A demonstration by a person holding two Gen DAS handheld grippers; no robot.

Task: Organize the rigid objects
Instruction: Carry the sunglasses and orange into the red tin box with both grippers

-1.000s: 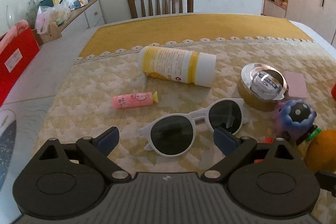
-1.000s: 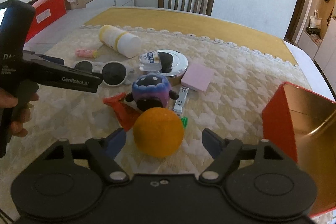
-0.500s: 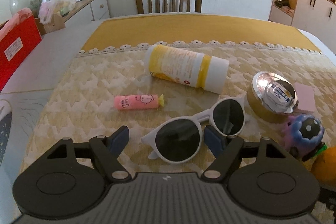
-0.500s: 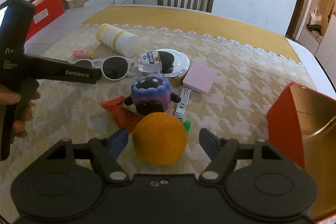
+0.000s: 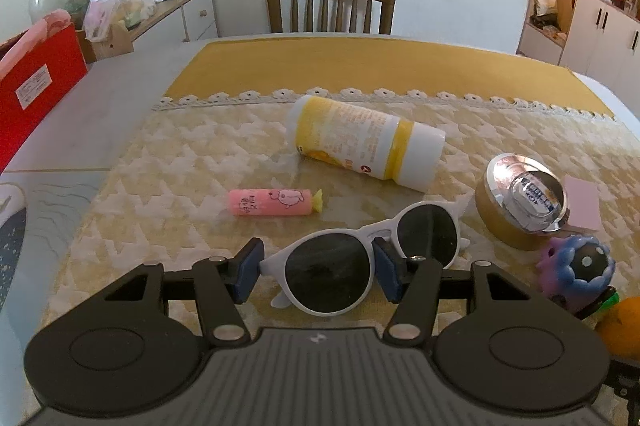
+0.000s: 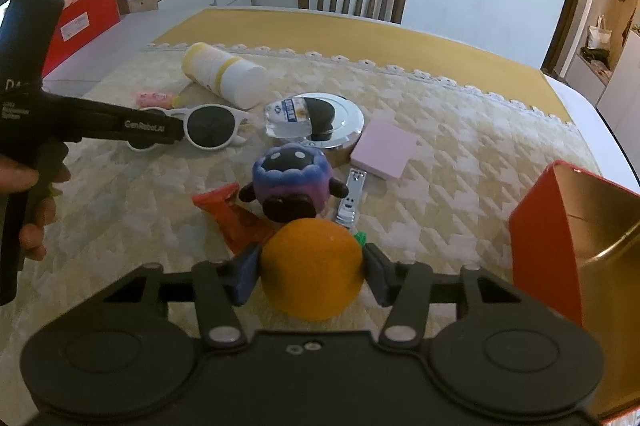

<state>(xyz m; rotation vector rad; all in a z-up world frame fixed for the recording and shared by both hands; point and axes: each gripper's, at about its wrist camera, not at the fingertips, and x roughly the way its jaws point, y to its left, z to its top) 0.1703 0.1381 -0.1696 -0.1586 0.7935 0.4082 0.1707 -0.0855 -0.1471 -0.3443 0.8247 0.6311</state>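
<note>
Two hand-held grippers close on separate items amid clutter spread over a quilted yellow tablecloth [image 5: 168, 162]. The left gripper [image 5: 316, 276] has its blue pads pressed against either side of the near lens of white sunglasses [image 5: 372, 258], which lie flat on the cloth at the near edge of the spread; the jaws are narrowed onto the frame, apparently to lift the glasses by one rim without touching the dark lenses. The right gripper [image 6: 310, 276] holds an orange ball [image 6: 312, 268] squarely between its pads, gripped across the widest part, likely so the round shape cannot roll free.

To the far right of the ball stands an open red box [image 6: 544, 246] with a gold interior, probably where the rigid objects are to be gathered. Not yet sorted are a yellow-and-white bottle [image 5: 368, 142] lying on its side at the far end, a pink tube [image 5: 272, 202] to the left of the sunglasses, a round gold tin [image 5: 520, 206] with a mirrored lid, a pink notepad [image 6: 384, 148], a nail clipper [image 6: 350, 198], a red wrapper [image 6: 236, 218] and a purple plush toy [image 6: 292, 182] just beyond the ball. Both grasps look set for lifting; the plush toy sits close enough that the ball may brush it on the way up.
</note>
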